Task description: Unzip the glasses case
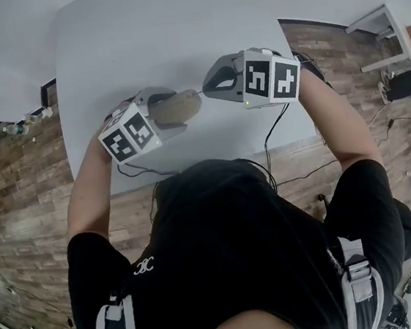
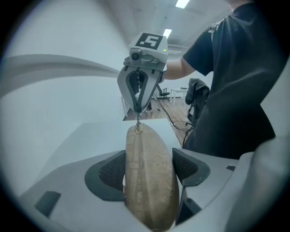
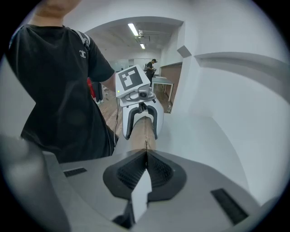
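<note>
Item 1. Left gripper [image 2: 149, 170], nearest the person's body
- Jaws stand wide and clamp the two broad sides of the case, with both pads against the fabric.
- It appears to act as the anchor, so the case cannot follow when the zip is drawn.

Item 2. Glasses case [image 1: 178, 105]
- Tan, soft-sided, and held clear of the table between the two grippers.
- It sits edge-up, with the zip seam facing the left gripper's camera.
- The seam looks closed along all that shows, so unzipping seems barely begun.

Item 3. Zip pull [image 2: 137, 123]
- A small metal tab at the case's far tip.
- It runs straight from the case to the right gripper's tips.

Item 4. Right gripper [image 3: 145, 154]
- It faces the left gripper, with its jaws pinched together on the pull.
- A narrow pinch suits so thin a tab.

Item 5. Table [image 1: 161, 32]
- White, with nothing else showing on it.

Item 6. Floor [image 1: 16, 189]
- Wood planks, beyond the table
</note>
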A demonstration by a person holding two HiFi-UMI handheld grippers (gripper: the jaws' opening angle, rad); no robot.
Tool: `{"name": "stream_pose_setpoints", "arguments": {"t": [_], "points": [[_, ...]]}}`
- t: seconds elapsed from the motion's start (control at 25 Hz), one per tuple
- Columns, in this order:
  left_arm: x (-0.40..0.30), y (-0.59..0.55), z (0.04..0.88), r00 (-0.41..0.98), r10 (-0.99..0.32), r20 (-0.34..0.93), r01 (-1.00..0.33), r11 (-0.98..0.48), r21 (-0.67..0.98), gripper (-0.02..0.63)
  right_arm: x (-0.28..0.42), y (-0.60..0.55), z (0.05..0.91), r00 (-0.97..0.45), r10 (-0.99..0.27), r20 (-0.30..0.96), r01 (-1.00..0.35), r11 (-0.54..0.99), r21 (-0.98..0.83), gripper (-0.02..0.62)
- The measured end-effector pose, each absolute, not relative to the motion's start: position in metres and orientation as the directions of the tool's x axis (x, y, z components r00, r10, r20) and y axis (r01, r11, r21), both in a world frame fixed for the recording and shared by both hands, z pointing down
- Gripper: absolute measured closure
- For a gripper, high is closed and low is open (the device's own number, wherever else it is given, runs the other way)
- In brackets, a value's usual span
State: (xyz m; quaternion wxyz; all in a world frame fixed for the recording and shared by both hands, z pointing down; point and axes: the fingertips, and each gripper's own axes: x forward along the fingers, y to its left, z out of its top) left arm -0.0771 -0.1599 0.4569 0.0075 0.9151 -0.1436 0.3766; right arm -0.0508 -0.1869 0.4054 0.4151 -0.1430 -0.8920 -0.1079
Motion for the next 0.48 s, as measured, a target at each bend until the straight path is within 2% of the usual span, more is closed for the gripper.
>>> {"name": "stream_pose_setpoints", "arguments": {"t": [0.48], "points": [[-0.079, -0.16, 0.449, 0.761, -0.27, 0.59, -0.362, -0.931, 0.042, 0.281, -0.039, -0.193, 0.416, -0.576, 0.184, 0.796, 0.344, 0.938, 0.032, 0.578]]}}
